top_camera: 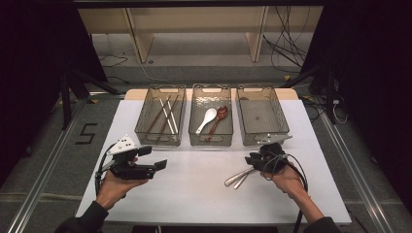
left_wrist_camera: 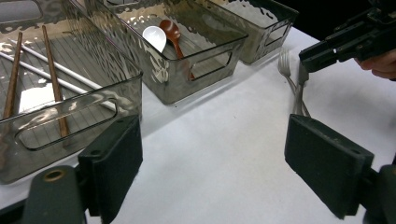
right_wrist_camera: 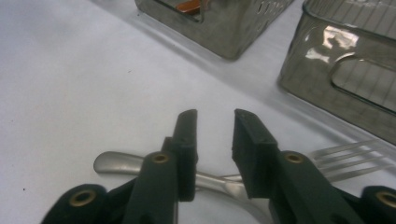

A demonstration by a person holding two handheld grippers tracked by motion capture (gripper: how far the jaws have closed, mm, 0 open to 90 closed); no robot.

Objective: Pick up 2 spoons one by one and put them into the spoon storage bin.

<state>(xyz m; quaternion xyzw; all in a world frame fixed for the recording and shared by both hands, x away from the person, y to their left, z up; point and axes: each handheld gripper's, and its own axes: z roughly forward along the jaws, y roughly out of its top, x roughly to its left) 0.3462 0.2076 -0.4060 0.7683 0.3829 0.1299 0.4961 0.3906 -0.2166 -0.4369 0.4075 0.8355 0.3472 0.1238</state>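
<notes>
While the left tray (top_camera: 160,116) already held chopsticks (top_camera: 166,115) and the middle one (top_camera: 210,115) two spoons (top_camera: 214,118), the right tray (top_camera: 263,116) stood bare, so sorting looked partly done. Two steel forks (top_camera: 239,177) lay crossed on the white surface (top_camera: 194,189), slim and shiny. The right gripper (right_wrist_camera: 215,135) straddled a handle, jaws narrowed but not yet pinching. The left gripper (top_camera: 160,165) was spread wide, holding nothing.
</notes>
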